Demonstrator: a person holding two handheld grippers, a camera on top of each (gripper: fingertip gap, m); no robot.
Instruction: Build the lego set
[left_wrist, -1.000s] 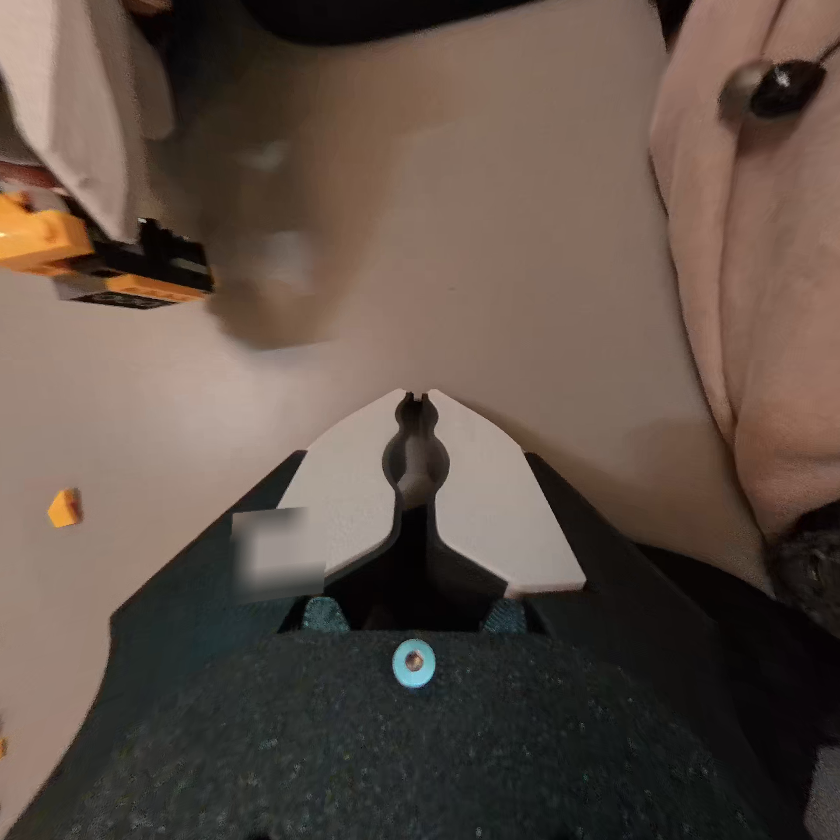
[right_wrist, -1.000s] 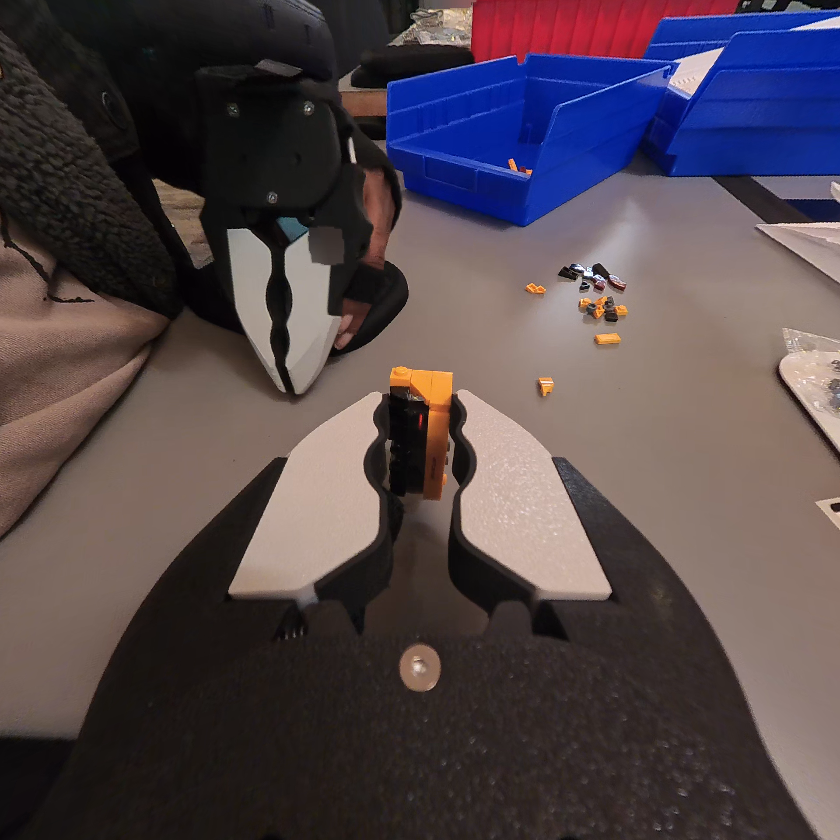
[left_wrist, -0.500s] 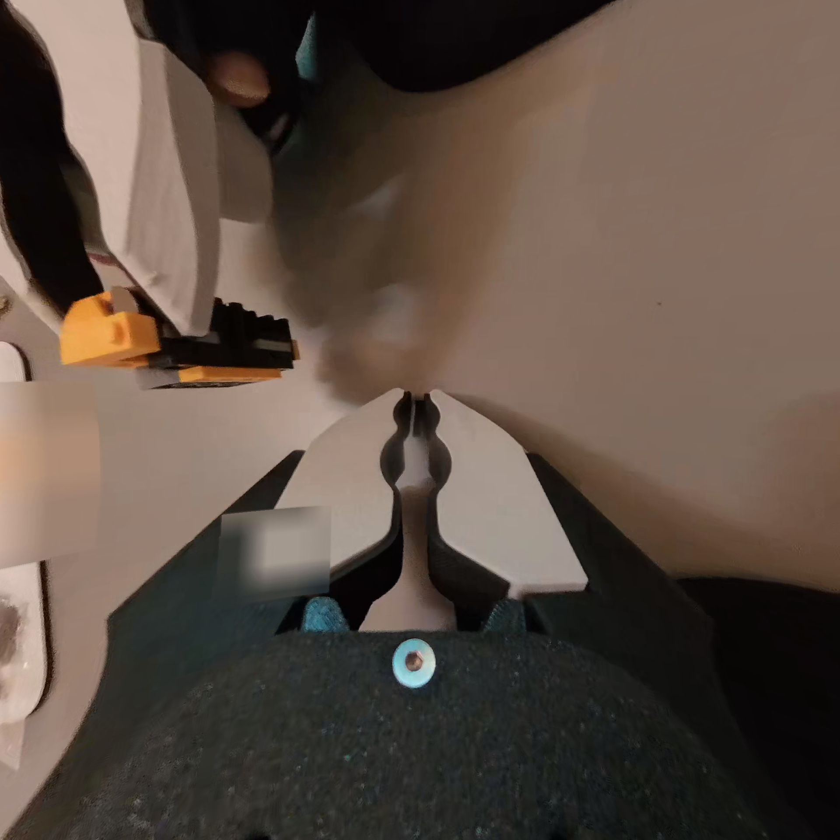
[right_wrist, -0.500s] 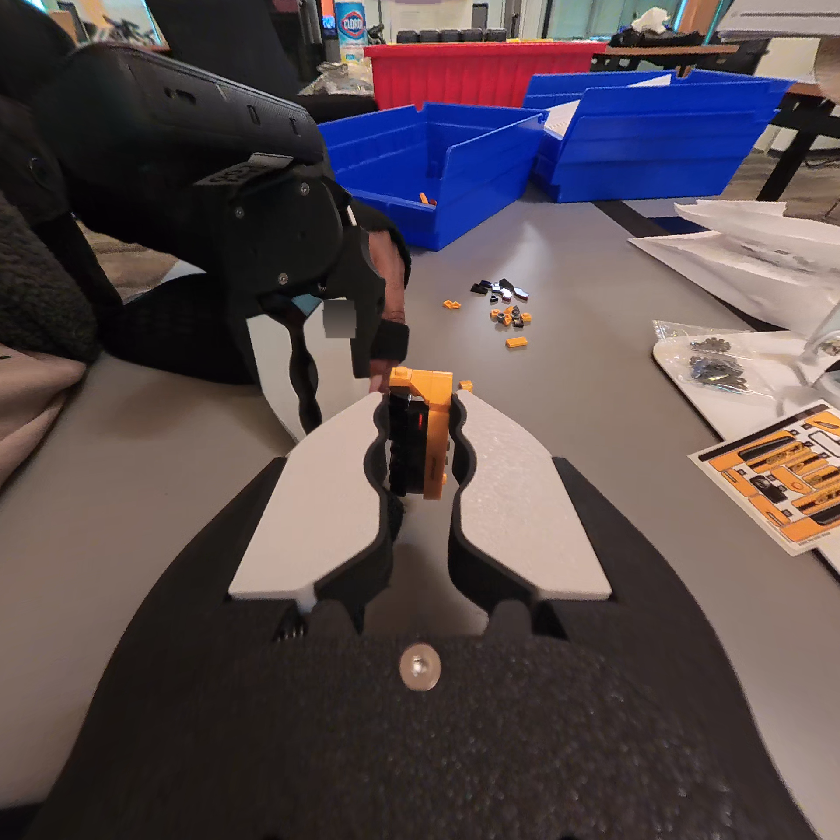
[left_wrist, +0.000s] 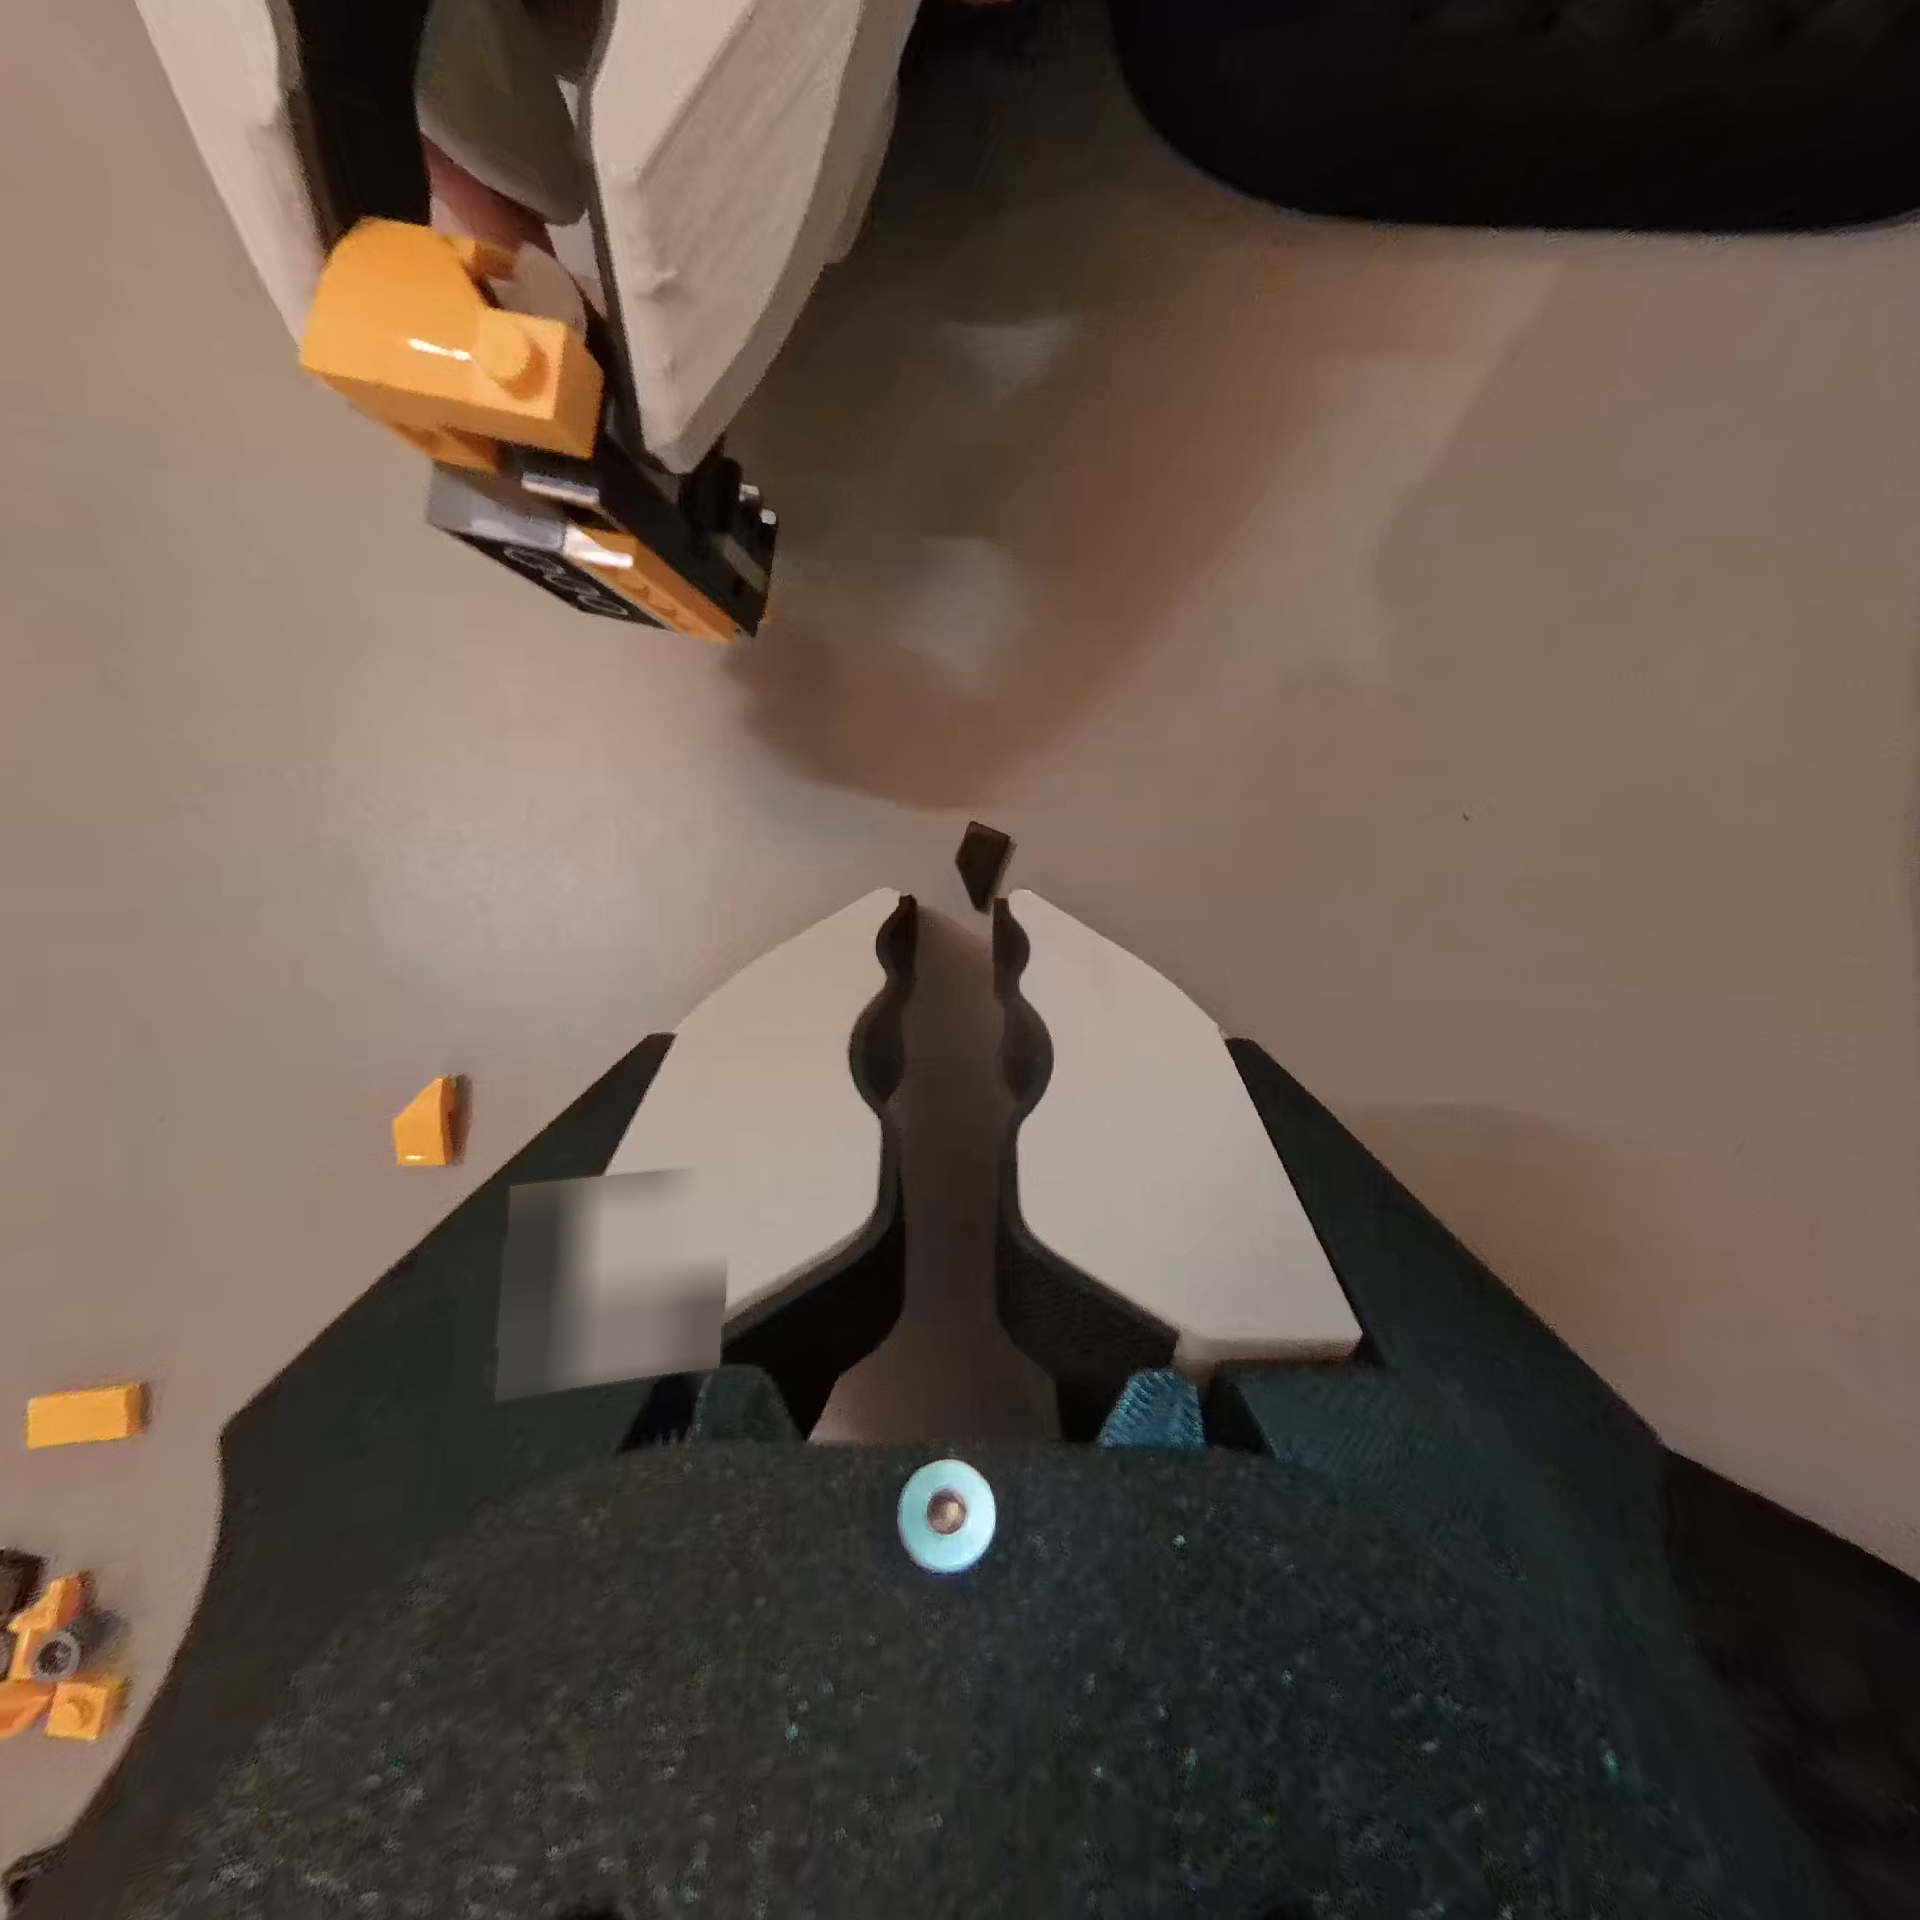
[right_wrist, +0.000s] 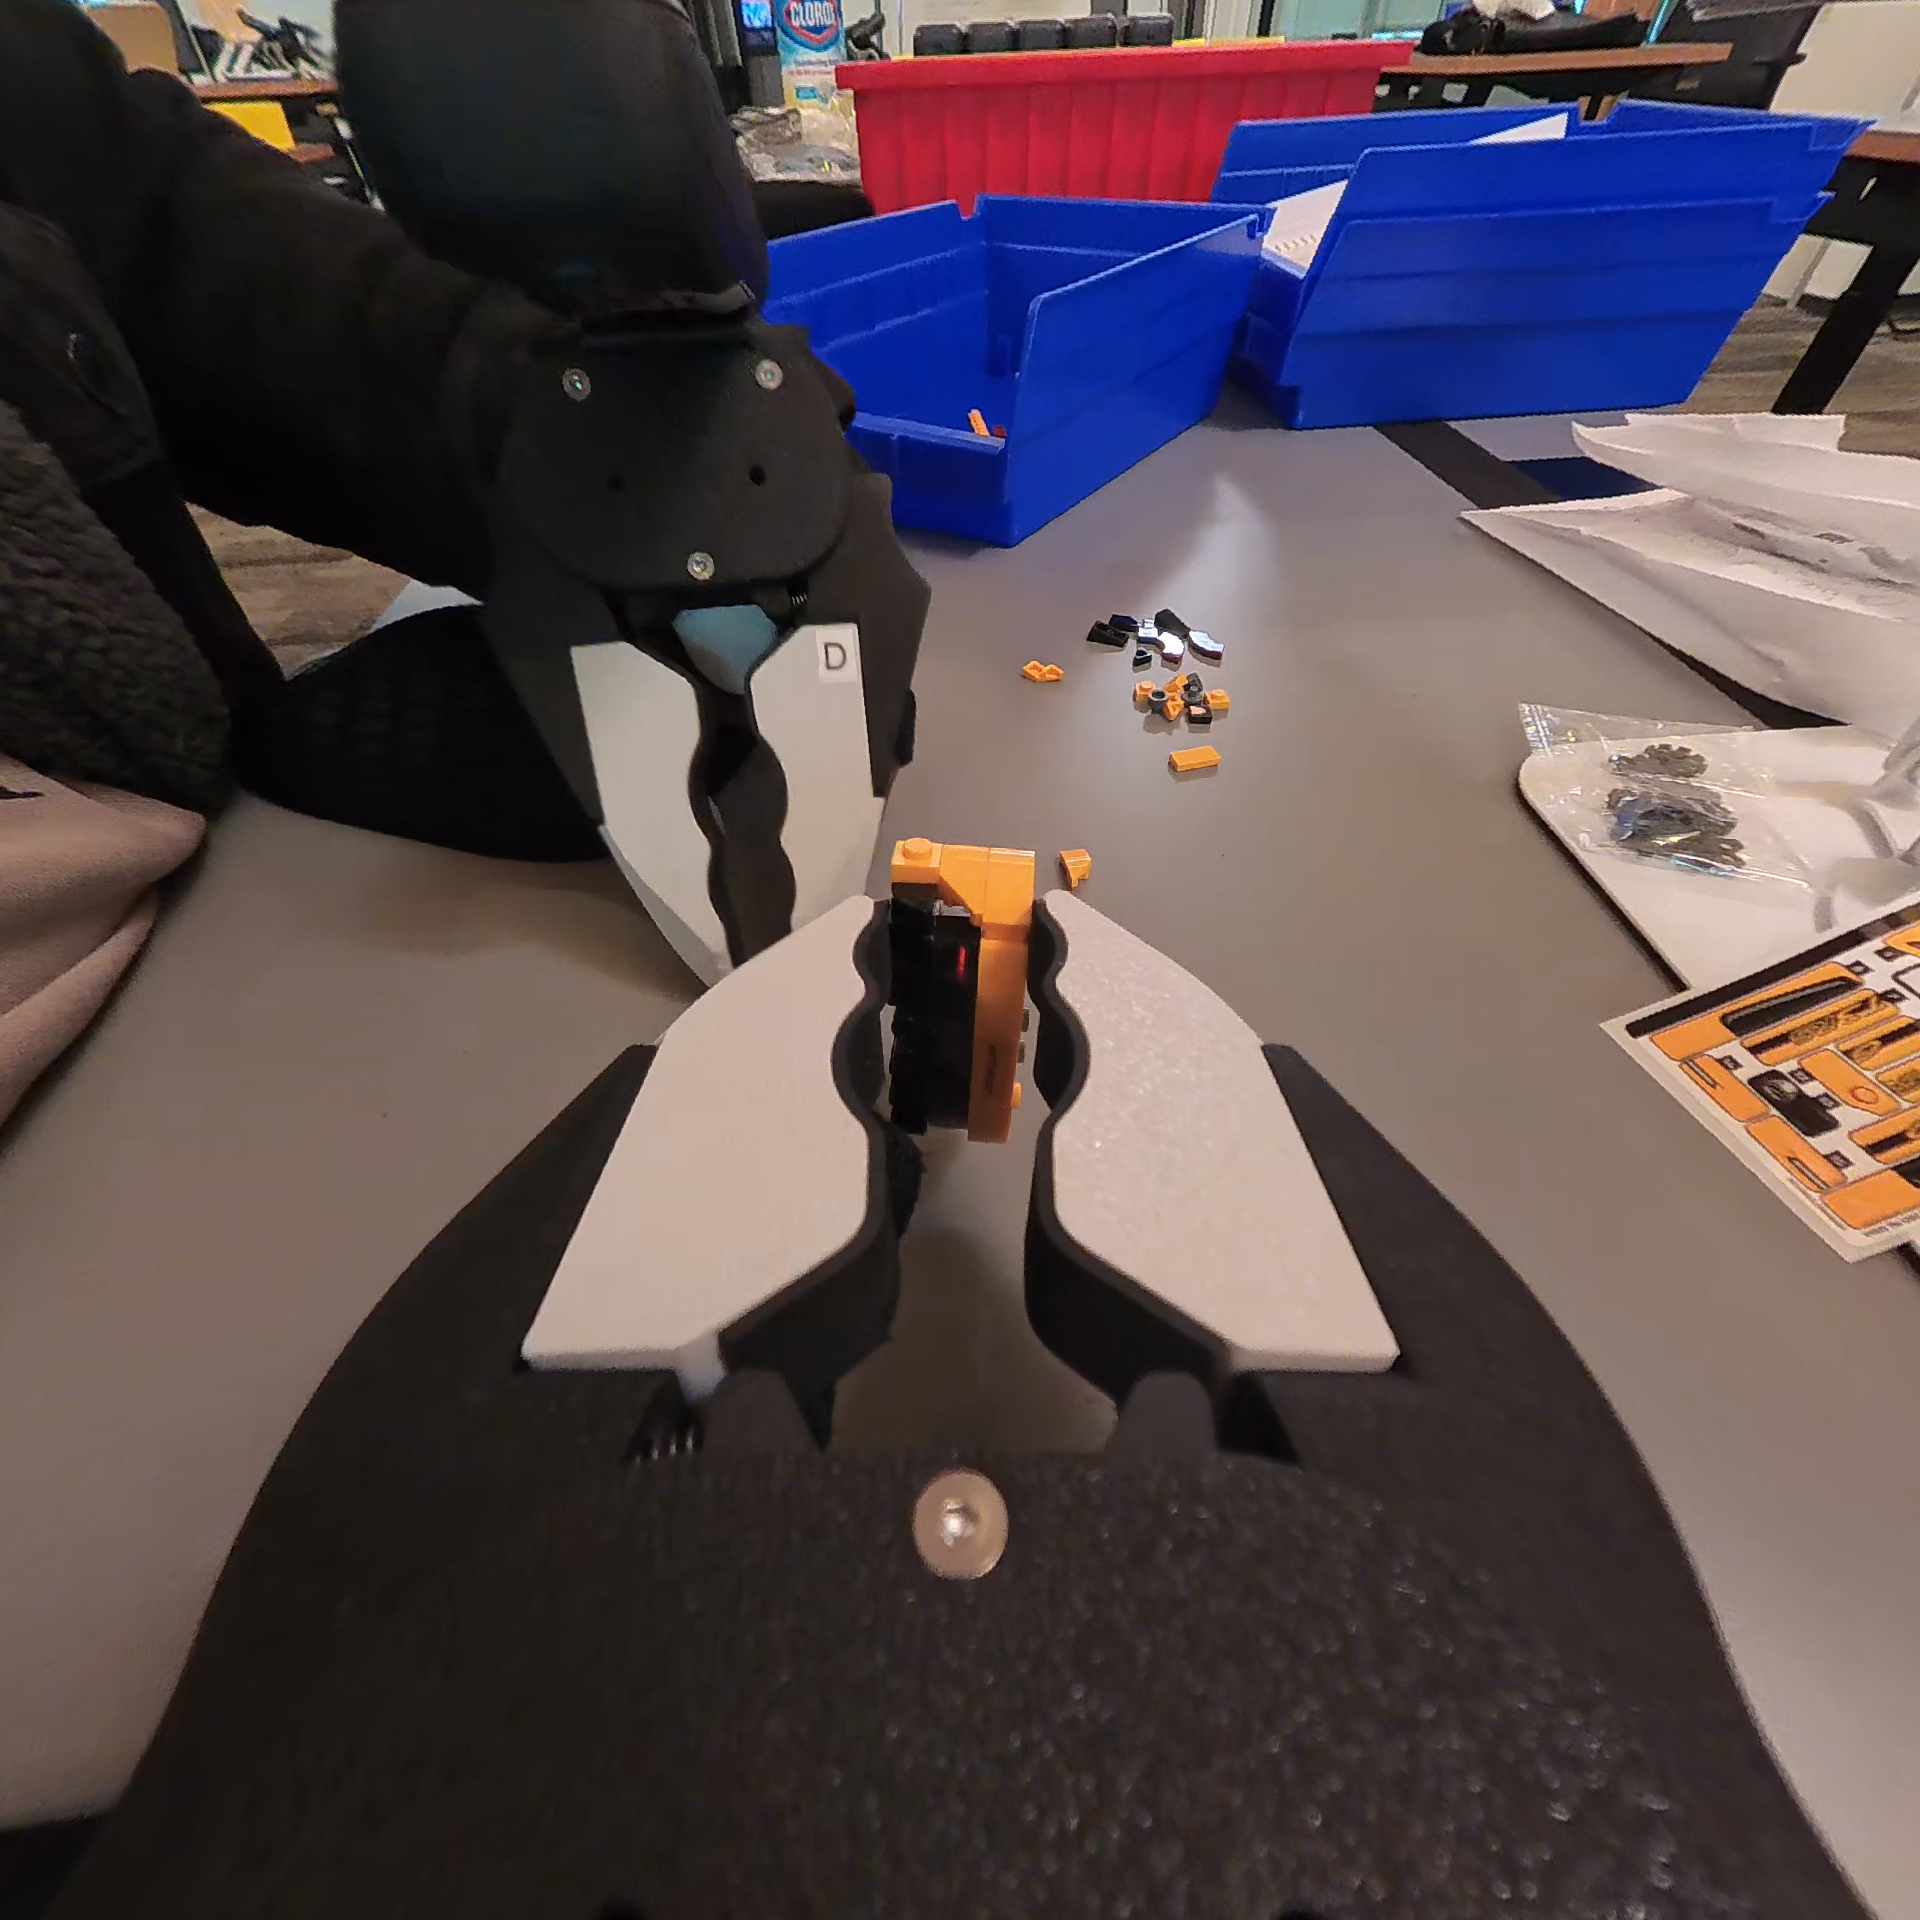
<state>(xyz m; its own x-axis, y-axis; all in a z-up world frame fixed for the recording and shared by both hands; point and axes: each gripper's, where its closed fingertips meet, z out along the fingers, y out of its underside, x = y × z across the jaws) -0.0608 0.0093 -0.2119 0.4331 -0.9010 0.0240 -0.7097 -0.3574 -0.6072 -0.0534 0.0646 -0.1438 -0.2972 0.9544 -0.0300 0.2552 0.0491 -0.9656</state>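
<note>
My right gripper (right_wrist: 956, 920) is shut on an orange and black lego assembly (right_wrist: 961, 997) and holds it upright just above the grey table (right_wrist: 1351, 935). In the left wrist view the assembly (left_wrist: 540, 457) hangs at the upper left between the right gripper's white fingers (left_wrist: 717, 260). My left gripper (left_wrist: 951, 914) points down at the table, its jaws a small gap apart. A small black piece (left_wrist: 982, 862) sits just beyond its tips, at the right finger. The left gripper (right_wrist: 753, 925) also shows in the right wrist view, just left of the assembly.
Loose orange and black pieces (right_wrist: 1174, 686) lie mid-table, with single orange ones (right_wrist: 1075, 864) (left_wrist: 426, 1122) nearer. Blue bins (right_wrist: 1039, 343) and a red bin (right_wrist: 1112, 114) stand behind. A sticker sheet (right_wrist: 1808, 1070), a bag of black parts (right_wrist: 1662, 810) and papers (right_wrist: 1714, 540) lie right. Spacing between my two grippers at the tips: around 9 cm.
My left gripper's jaws have parted from shut to a small gap, and a small black piece now shows at their tips. The right gripper with the assembly has come closer to the left one.
</note>
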